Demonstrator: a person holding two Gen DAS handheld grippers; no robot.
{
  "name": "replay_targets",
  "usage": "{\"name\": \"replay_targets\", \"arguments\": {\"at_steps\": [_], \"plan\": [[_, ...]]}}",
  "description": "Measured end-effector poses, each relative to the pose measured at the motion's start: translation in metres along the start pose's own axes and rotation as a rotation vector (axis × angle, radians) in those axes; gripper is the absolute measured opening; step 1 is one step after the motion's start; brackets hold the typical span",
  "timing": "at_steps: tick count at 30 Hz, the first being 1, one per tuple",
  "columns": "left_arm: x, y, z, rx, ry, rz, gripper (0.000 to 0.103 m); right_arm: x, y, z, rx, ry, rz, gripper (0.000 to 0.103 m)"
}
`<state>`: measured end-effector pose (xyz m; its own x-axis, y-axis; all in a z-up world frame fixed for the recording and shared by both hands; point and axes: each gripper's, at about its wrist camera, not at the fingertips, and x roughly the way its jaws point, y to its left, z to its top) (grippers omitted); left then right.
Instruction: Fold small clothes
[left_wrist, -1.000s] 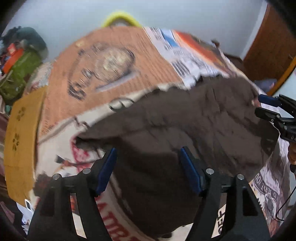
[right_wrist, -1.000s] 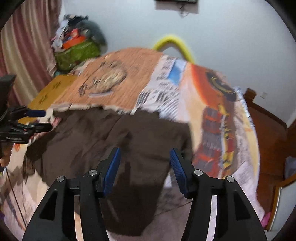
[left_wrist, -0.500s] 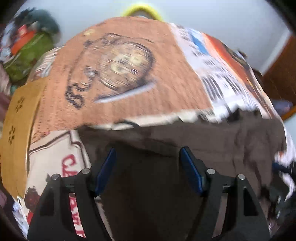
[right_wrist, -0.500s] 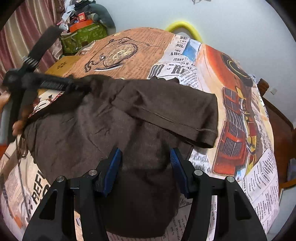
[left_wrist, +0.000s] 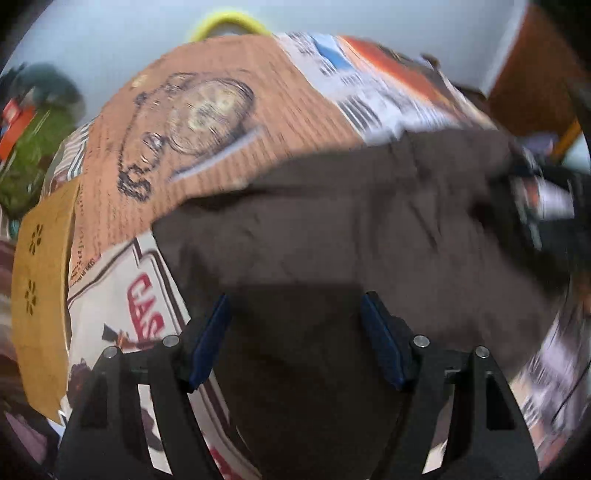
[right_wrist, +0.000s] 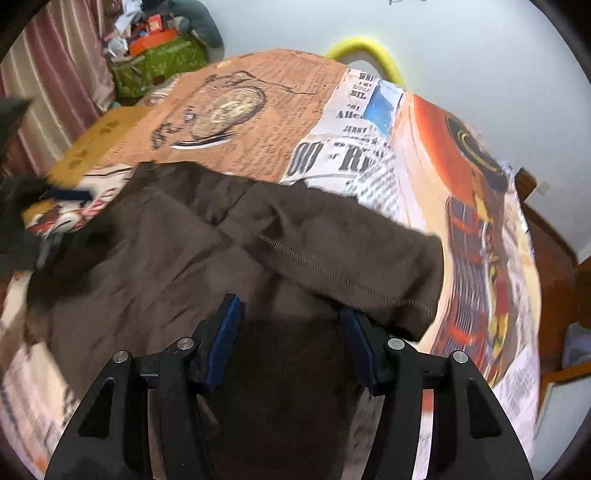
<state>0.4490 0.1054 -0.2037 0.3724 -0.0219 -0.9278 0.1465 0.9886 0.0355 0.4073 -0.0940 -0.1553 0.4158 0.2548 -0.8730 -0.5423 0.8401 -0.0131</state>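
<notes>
The brown garment (right_wrist: 207, 266) is lying spread on the printed worktop cover (right_wrist: 476, 229), with one stitched-hem flap (right_wrist: 351, 254) already lying doubled over its body on the side toward the red truck print (right_wrist: 476, 236). The step in hand looks like making the next fold, and doing it well is calling for a grip on a single edge layer and a low carry across the cloth, with the hem kept parallel to the fold line so no wrinkles are getting trapped.

The right gripper (right_wrist: 291, 332) is hovering with its jaws wide apart and holding nothing — the flap's corner is lying just beside one blue pad. The left gripper (left_wrist: 295, 332) is likewise spread open and empty, with dark cloth lying beneath and between its jaws; its view is blurred.
</notes>
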Motion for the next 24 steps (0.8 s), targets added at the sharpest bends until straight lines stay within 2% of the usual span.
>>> {"name": "replay_targets", "arguments": {"at_steps": [2, 5, 13, 16, 20, 24], "plan": [[-0.005, -0.001, -0.010, 0.019, -0.026, 0.020, 0.072, 0.005, 0.000, 0.009, -0.002, 0.011, -0.021, 0.052], [-0.004, 0.008, -0.014, -0.019, -0.013, -0.008, 0.072, 0.007, -0.006, 0.020, 0.031, 0.013, -0.041, 0.052], [-0.008, 0.015, -0.027, -0.043, -0.036, 0.011, 0.075, -0.016, -0.040, 0.032, 0.208, -0.064, -0.099, 0.052], [-0.017, 0.020, -0.034, -0.069, -0.049, 0.009, 0.075, -0.028, -0.045, 0.025, 0.234, -0.083, -0.065, 0.052], [-0.035, 0.030, -0.048, -0.123, -0.073, -0.003, 0.075, -0.044, -0.033, 0.006, 0.197, -0.083, -0.024, 0.052], [-0.058, 0.037, -0.070, -0.182, -0.100, -0.019, 0.075, -0.066, -0.019, -0.030, 0.156, -0.095, -0.023, 0.052]]}}
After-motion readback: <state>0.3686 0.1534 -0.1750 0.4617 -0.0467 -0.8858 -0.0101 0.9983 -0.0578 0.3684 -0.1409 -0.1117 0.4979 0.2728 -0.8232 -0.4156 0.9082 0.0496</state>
